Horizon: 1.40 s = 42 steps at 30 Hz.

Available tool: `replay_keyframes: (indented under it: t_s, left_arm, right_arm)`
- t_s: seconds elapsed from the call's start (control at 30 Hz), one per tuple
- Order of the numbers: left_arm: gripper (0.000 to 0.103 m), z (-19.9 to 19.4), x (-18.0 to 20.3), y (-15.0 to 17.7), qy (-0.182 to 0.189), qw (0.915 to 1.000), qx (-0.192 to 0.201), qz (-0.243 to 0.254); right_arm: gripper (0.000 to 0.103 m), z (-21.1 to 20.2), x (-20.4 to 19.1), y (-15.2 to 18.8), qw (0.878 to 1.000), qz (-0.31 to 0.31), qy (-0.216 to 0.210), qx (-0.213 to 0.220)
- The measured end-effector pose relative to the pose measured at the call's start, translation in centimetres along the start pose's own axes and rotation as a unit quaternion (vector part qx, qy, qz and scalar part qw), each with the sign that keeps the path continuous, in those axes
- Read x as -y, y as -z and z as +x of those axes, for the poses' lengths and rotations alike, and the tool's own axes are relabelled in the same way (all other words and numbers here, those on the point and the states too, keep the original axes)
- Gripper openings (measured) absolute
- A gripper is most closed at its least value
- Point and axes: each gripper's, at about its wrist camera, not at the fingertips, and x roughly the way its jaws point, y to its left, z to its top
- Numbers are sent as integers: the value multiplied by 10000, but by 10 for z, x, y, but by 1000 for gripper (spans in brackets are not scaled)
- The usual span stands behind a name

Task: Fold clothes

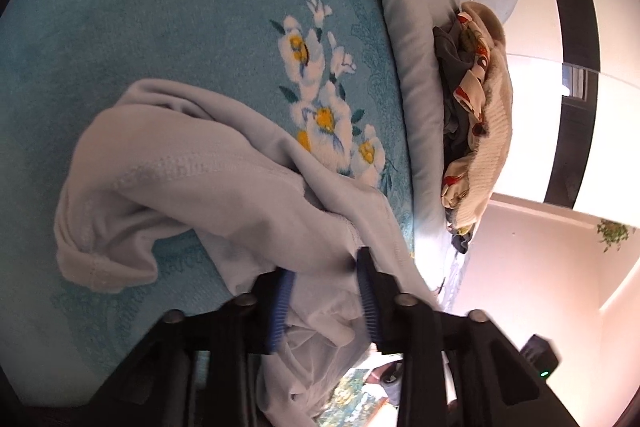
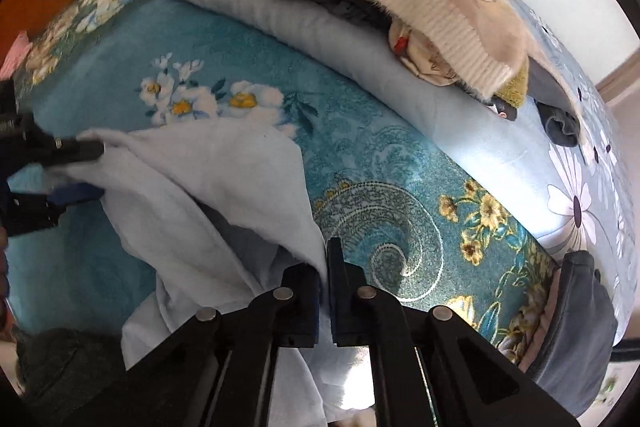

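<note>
Right claw (image 2: 326, 267): fingers nearly closed, thin edge of the pale blue garment (image 2: 224, 179) pinched between them. The grip looks like a single layer at the hem or side edge.

Left claw (image 1: 324, 279): fingers partly open, with a thick bunch of the same garment (image 1: 192, 179) sitting between the blue pads (image 1: 282, 303). I can't tell whether it's clamped tight or just cradled. In the right wrist view the left claw (image 2: 86, 169) sits far off to the right claw's left, at the opposite end of the cloth, fingers apart with fabric between them.

The garment is slung between the two claws, sagging and creased, partly draped on the teal floral blanket (image 2: 400, 187) on the bed ahead of both claws.

Judgement: mid-handling, either spreading the garment flat or carrying one edge over for a fold; the frames fit both.

To do it well:
- Keep both grips at matching edges so the tension runs straight, not diagonal.
- Left claw holds a wad. Better a clean edge than a bunch, otherwise creases get locked in.
- Keep the cloth taut enough to remove sag, then lower it evenly onto the blanket.
- Risk: the thin right pinch slips under pull.

Beyond the blanket, ahead of the claws: a pile of clothes (image 2: 420, 7) on a pale floral quilt (image 2: 360, 67), well apart from the garment.
</note>
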Motion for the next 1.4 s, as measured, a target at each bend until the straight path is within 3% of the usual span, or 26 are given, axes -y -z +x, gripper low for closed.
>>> replay_keyframes:
  t_s: [0.07, 0.13, 0.3, 0.5, 0.73, 0.9, 1.03, 1.13, 1.27, 1.4]
  left_arm:
    - [7, -3, 1, 2, -66, 9999, 33, 106]
    - [6, -5, 2, 5, -98, 9997, 50, 203]
    - [5, -31, 20, 10, -39, 9971, 244, 718]
    - [5, -63, 46, 17, 41, 9894, 492, 1366]
    - [4, -94, 77, 21, 80, 9776, 899, 1902]
    - [4, -119, 104, 27, 74, 9640, 1172, 2384]
    - [4, -143, 134, 38, 62, 9437, 1427, 2983]
    - [4, -156, 158, 39, -2, 9304, 1559, 3316]
    - [4, -166, 185, 33, 62, 9227, 1690, 3465]
    - [4, -158, 212, 34, 171, 9186, 1465, 3665]
  right_arm:
    - [3, -14, 15, -6, 9972, 642, -249, 288]
    - [3, -29, 26, -10, 9920, 1065, -375, 557]
    - [2, -71, 48, -20, 9811, 1493, -356, 1176]
    - [2, -131, 104, -12, 9535, 2287, -262, 1943]
    - [2, -208, 161, 16, 9234, 2740, -1, 2689]
    - [2, -249, 179, 38, 9123, 2716, 152, 3062]
    - [2, -277, 181, 51, 9013, 2701, 104, 3387]
    - [2, -290, 179, 57, 9007, 2571, 133, 3499]
    - [2, -295, 185, 64, 8965, 2649, 33, 3550]
    - [2, -303, 192, 73, 8898, 2711, 63, 3669]
